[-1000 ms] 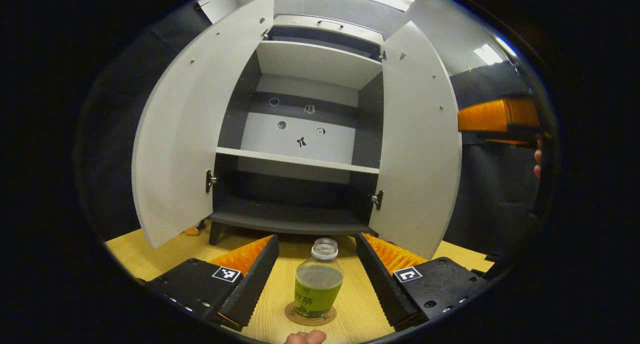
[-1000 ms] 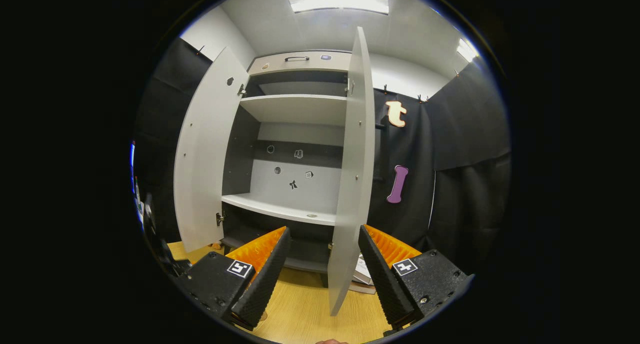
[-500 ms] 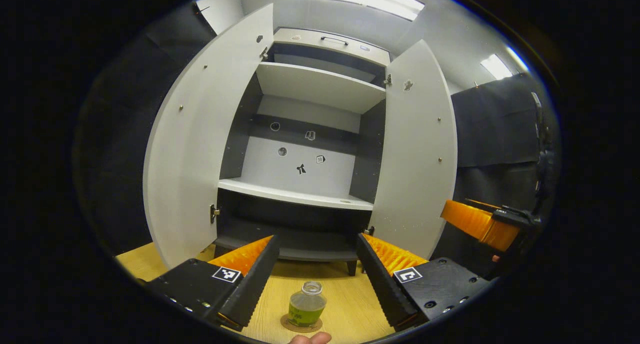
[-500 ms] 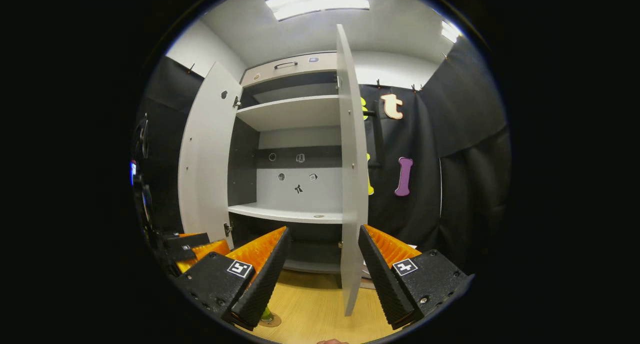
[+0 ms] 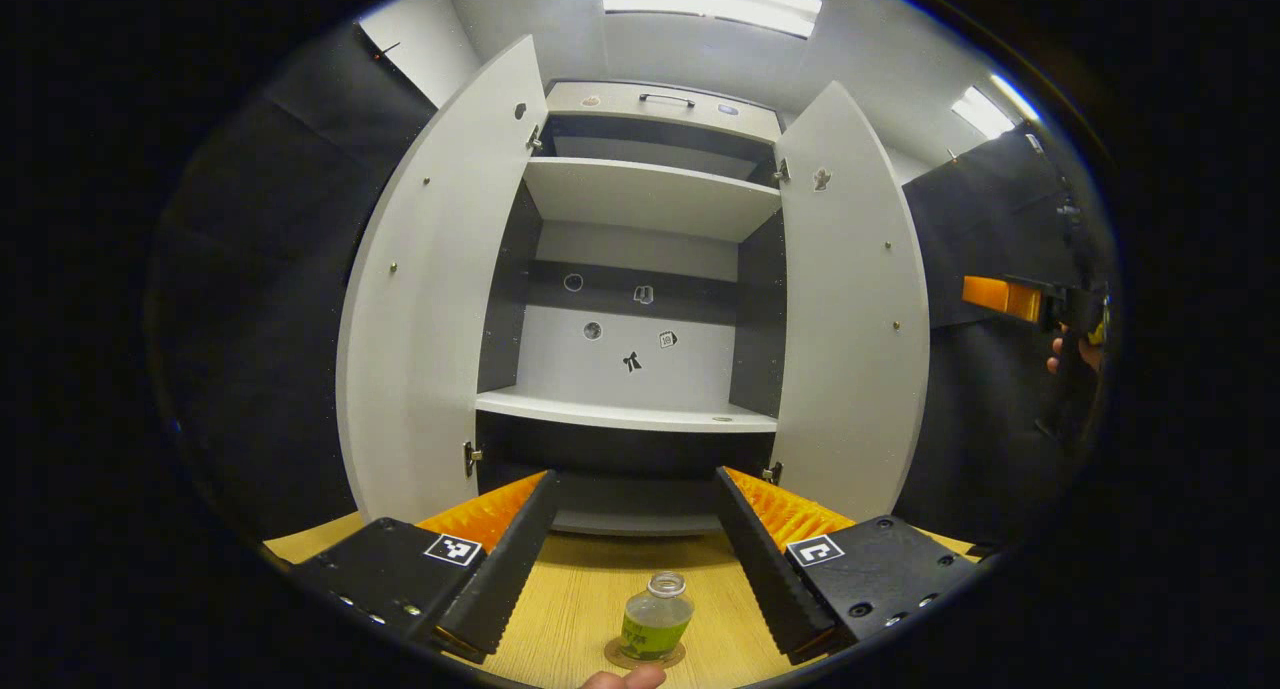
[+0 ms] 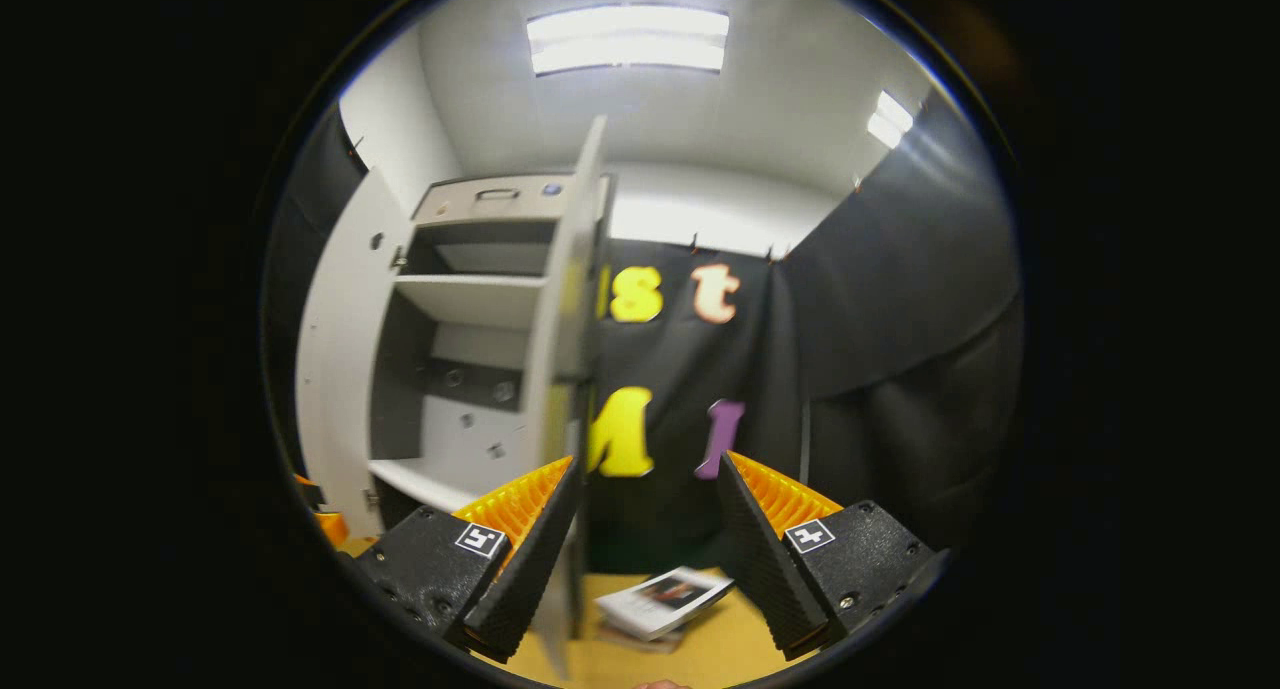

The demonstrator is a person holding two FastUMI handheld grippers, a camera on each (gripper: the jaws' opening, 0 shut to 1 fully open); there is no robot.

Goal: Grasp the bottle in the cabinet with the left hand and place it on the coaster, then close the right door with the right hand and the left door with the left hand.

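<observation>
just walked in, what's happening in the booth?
A person with a gripper in each hand is working at an open cabinet. The bottle already stands upright on the coaster on the wooden table, between the open fingers of the left gripper, which do not touch it. Both doors are open. The right gripper, open and empty, is beside the right door, apparently about to close it.

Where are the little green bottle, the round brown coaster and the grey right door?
Small clear bottle with green label [image 5: 655, 628], left gripper view, on its label.
Round brown coaster [image 5: 615, 656], left gripper view, its left rim.
Tall grey right cabinet door [image 5: 852, 329], left gripper view, mid-panel.
</observation>
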